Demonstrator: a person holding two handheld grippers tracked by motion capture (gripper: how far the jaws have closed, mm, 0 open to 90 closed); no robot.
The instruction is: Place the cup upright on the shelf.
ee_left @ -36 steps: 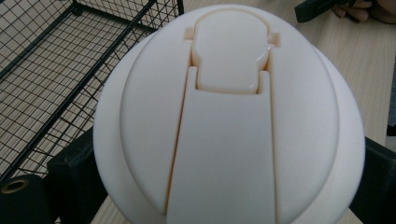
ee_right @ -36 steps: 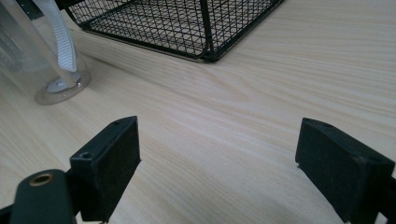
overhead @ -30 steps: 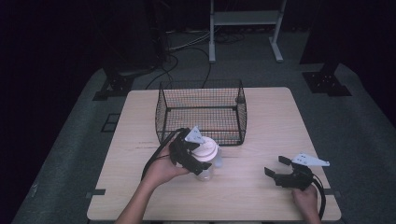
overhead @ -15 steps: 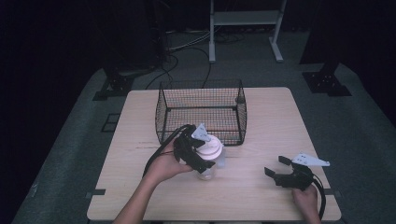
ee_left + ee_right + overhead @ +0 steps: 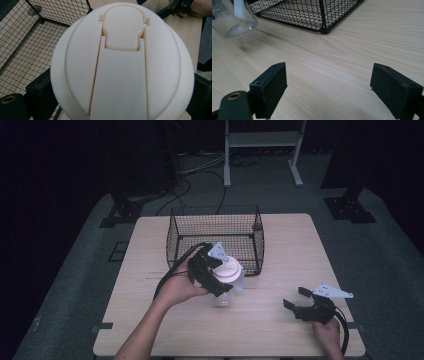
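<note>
Bottle: clear bottle (image 5: 223,292) with a cream flip-top lid (image 5: 122,60), on the desk (image 5: 280,245) just in front of the basket's front right corner; whether its base rests on the wood or is lifted, I cannot tell.
Left gripper: the left gripper (image 5: 220,279) is held by the left hand (image 5: 177,287), its jaws pressed against the lid from both sides, one black pad at each edge of the lid in the left gripper view.
Right gripper: the right gripper (image 5: 294,298) sits low over the desk near the front right, in the right hand (image 5: 327,332); its jaws are spread wide with bare wood between them, well apart from the bottle.
Basket: black wire basket (image 5: 216,239) stands at mid-desk, open at the top.
Writing: none readable on the lid or bottle.
</note>
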